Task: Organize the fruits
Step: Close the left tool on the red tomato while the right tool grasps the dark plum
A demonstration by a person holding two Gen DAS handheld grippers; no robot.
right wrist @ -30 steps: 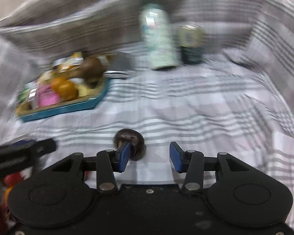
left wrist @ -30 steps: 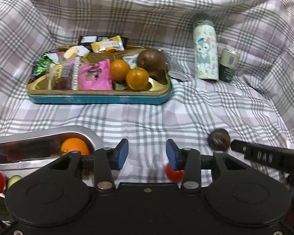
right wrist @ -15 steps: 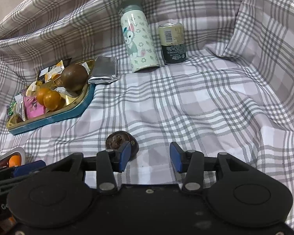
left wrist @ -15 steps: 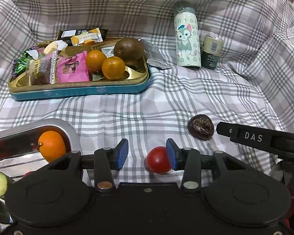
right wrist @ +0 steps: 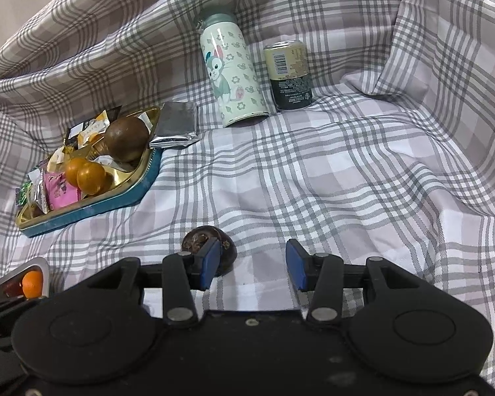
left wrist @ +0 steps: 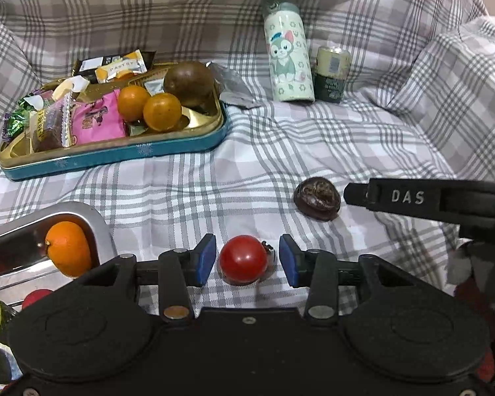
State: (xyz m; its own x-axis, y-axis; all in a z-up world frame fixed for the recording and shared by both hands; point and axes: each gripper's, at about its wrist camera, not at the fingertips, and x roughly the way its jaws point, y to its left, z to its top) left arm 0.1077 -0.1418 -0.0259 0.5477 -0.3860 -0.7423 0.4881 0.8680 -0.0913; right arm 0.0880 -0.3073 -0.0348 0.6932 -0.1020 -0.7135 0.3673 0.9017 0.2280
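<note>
Nearest, the left tool [left wrist: 247,260] brackets a red tomato [left wrist: 243,259] on the checked cloth [left wrist: 188,191], pads apart and not touching, ready to grip; the right tool [right wrist: 253,260], open and empty, waits beside a dark wrinkled fruit [right wrist: 226,242]; farther off, a steel tray [left wrist: 92,221] holds an orange [left wrist: 69,247].

"DAS" on right gripper [left wrist: 412,198] (white), "PASTRY" on wrapper [left wrist: 120,66]

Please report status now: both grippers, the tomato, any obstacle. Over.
Left gripper open, astride red tomato, pads not touching. Right gripper open, empty, beside dark wrinkled fruit. Nothing blocking.
</note>
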